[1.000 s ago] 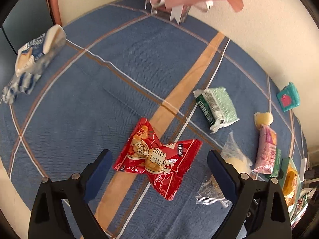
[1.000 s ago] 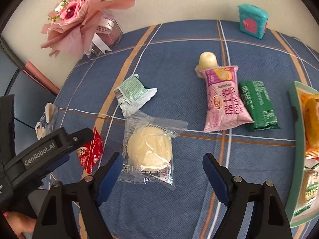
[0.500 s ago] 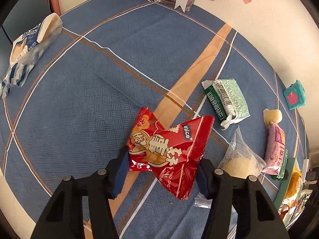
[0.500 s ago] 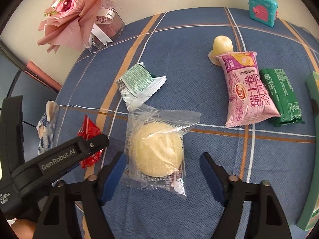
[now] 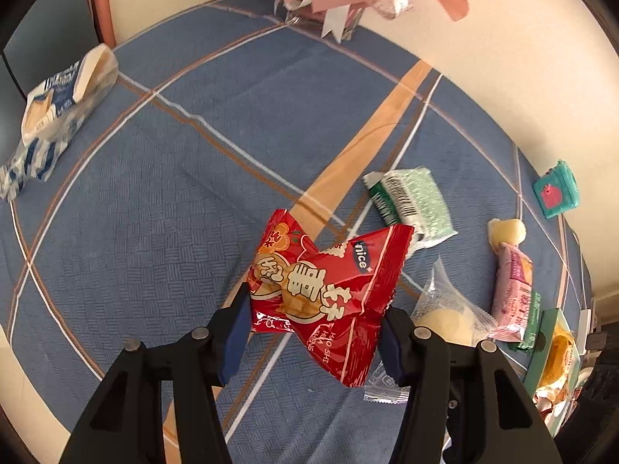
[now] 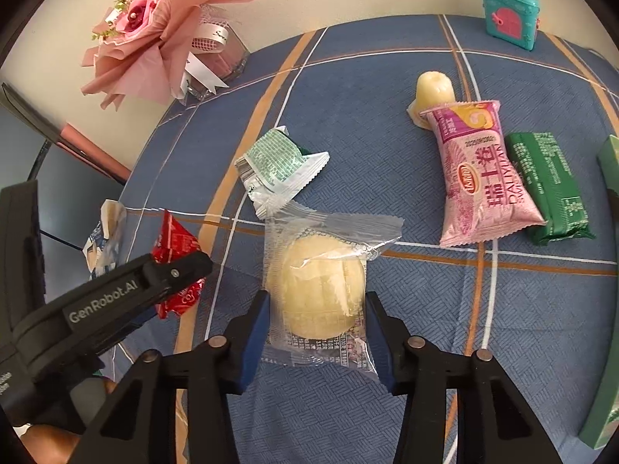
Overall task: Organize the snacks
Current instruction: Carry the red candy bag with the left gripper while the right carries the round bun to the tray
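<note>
My left gripper (image 5: 311,328) is shut on a red snack packet (image 5: 329,290) and holds it lifted above the blue checked tablecloth (image 5: 174,201). The packet also shows in the right wrist view (image 6: 176,263), behind the left gripper's finger (image 6: 116,297). My right gripper (image 6: 315,332) is shut on a clear-wrapped pale bun (image 6: 321,294), which lies on the cloth. A green box (image 5: 557,352) with snacks in it stands at the right edge.
A light green packet (image 6: 280,166), a pink packet (image 6: 483,178), a dark green packet (image 6: 549,189) and a pale jelly cup (image 6: 433,89) lie on the cloth. A blue-white packet (image 5: 54,116) lies far left. A pink bouquet (image 6: 154,31) and a teal box (image 6: 508,15) stand at the back.
My left gripper closed on the red packet and lifted it off the cloth. My right gripper moved forward and closed on the wrapped bun.
</note>
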`<move>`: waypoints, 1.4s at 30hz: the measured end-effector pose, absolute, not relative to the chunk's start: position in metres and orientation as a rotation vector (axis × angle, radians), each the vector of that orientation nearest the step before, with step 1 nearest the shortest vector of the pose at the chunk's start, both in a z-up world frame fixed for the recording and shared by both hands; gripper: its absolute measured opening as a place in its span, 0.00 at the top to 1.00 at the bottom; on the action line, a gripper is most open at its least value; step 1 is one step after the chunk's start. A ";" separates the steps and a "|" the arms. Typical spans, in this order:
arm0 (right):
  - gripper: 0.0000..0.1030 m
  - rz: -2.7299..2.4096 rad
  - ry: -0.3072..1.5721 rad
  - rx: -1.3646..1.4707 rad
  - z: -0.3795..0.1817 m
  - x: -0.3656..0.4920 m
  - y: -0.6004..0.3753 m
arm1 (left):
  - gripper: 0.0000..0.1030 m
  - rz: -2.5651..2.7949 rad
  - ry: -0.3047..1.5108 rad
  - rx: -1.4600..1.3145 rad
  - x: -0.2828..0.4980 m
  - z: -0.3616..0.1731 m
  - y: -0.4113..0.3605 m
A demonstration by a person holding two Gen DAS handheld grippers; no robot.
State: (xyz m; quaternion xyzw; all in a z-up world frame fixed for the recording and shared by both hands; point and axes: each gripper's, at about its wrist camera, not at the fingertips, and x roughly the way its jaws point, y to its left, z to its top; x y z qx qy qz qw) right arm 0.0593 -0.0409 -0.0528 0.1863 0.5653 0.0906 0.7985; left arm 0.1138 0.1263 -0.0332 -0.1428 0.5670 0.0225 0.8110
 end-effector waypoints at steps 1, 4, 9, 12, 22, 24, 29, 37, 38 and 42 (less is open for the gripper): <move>0.52 0.194 1.212 0.405 -0.052 0.059 -0.043 | 0.43 0.043 1.203 -0.302 0.113 -0.029 0.124; 0.53 0.189 1.206 0.425 -0.047 0.055 -0.051 | 0.43 0.031 1.181 -0.299 0.110 -0.019 0.120; 0.53 0.166 1.168 0.458 -0.031 0.046 -0.072 | 0.43 0.026 1.149 -0.265 0.106 -0.003 0.108; 0.53 0.144 1.137 0.474 -0.018 0.038 -0.089 | 0.43 0.006 1.130 -0.250 0.103 0.006 0.098; 0.53 0.043 1.064 0.461 0.022 0.014 -0.147 | 0.43 -0.100 1.069 -0.266 0.088 0.033 0.053; 0.53 0.023 1.050 0.461 0.028 0.012 -0.158 | 0.43 -0.119 1.058 -0.255 0.084 0.038 0.042; 0.53 -0.031 1.024 0.463 0.038 0.001 -0.189 | 0.43 -0.173 1.040 -0.217 0.076 0.048 0.007; 0.53 -0.133 0.971 0.493 0.053 -0.019 -0.243 | 0.43 -0.278 1.021 -0.145 0.057 0.061 -0.053; 0.53 -0.144 0.962 0.504 0.054 -0.021 -0.250 | 0.43 -0.291 1.019 -0.131 0.055 0.062 -0.062; 0.53 -0.193 0.924 0.557 0.062 -0.035 -0.283 | 0.43 -0.337 1.007 -0.075 0.043 0.068 -0.092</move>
